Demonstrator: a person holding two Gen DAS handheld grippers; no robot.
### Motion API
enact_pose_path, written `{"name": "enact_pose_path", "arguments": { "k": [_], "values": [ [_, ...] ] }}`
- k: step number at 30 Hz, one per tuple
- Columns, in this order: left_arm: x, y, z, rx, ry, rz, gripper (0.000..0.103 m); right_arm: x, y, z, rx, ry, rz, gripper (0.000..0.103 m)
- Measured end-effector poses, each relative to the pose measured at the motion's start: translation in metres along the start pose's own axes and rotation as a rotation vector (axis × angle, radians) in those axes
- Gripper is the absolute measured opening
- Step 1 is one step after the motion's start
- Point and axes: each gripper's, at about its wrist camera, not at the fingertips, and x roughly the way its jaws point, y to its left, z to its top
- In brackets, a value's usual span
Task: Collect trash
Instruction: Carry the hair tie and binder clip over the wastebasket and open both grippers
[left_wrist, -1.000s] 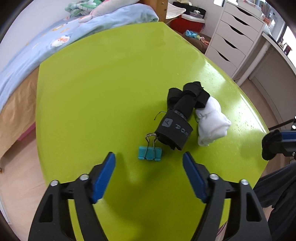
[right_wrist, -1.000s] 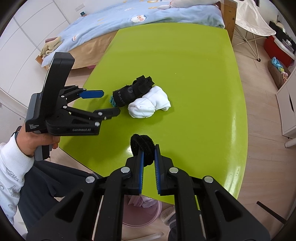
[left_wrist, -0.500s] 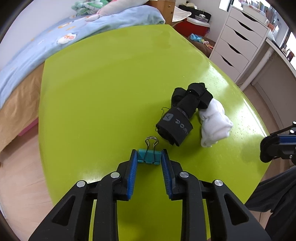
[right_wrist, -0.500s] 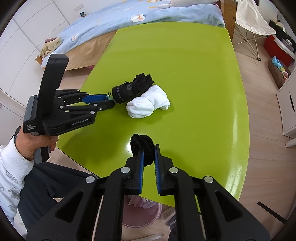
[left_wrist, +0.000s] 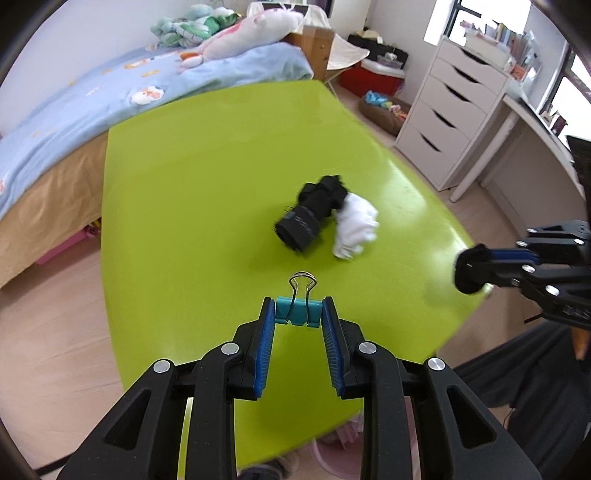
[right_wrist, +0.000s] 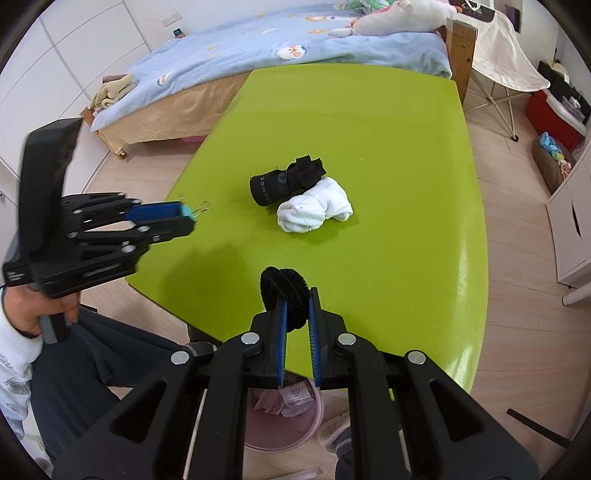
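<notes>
My left gripper is shut on a teal binder clip and holds it above the green table; the clip's wire handles point away from me. From the right wrist view the same left gripper hangs over the table's left edge, the binder clip at its tips. My right gripper is shut on a black fuzzy ring, also seen as the black ring at the right of the left wrist view. A rolled black sock and a white sock bundle lie together mid-table.
A pink bin with paper scraps stands on the floor under the table's near edge. A person's dark trousers and a hand are at the left. A bed lies beyond the table, white drawers to the right.
The left gripper closed on the binder clip, then lifted it off the table and drew back from the socks. The right gripper kept hold of the black ring and shifted slightly.
</notes>
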Motion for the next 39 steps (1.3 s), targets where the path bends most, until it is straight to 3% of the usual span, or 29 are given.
{"name": "enact_pose_path", "arguments": {
  "k": [17,25,34,36,38,39],
  "values": [
    [-0.072,-0.064,-0.072,0.050,-0.082,-0.083,0.026,-0.053,0.042,-0.064,-0.080,-0.061,0.019,0.010],
    [-0.078,-0.074,-0.106,0.043,-0.065,-0.078,0.026,-0.049,0.060,-0.098,-0.096,-0.011,0.054,0.010],
    [-0.087,-0.073,-0.114,0.030,-0.064,-0.093,0.026,-0.039,0.070,-0.118,-0.103,0.041,0.111,0.014],
    [-0.088,-0.073,-0.115,0.035,-0.066,-0.095,0.026,-0.039,0.069,-0.116,-0.097,0.041,0.114,0.025],
    [-0.087,-0.074,-0.115,0.034,-0.064,-0.097,0.026,-0.041,0.068,-0.117,-0.092,0.033,0.105,0.062],
    [-0.087,-0.074,-0.115,0.034,-0.064,-0.098,0.026,-0.042,0.068,-0.116,-0.090,0.025,0.105,0.069]
  ]
}}
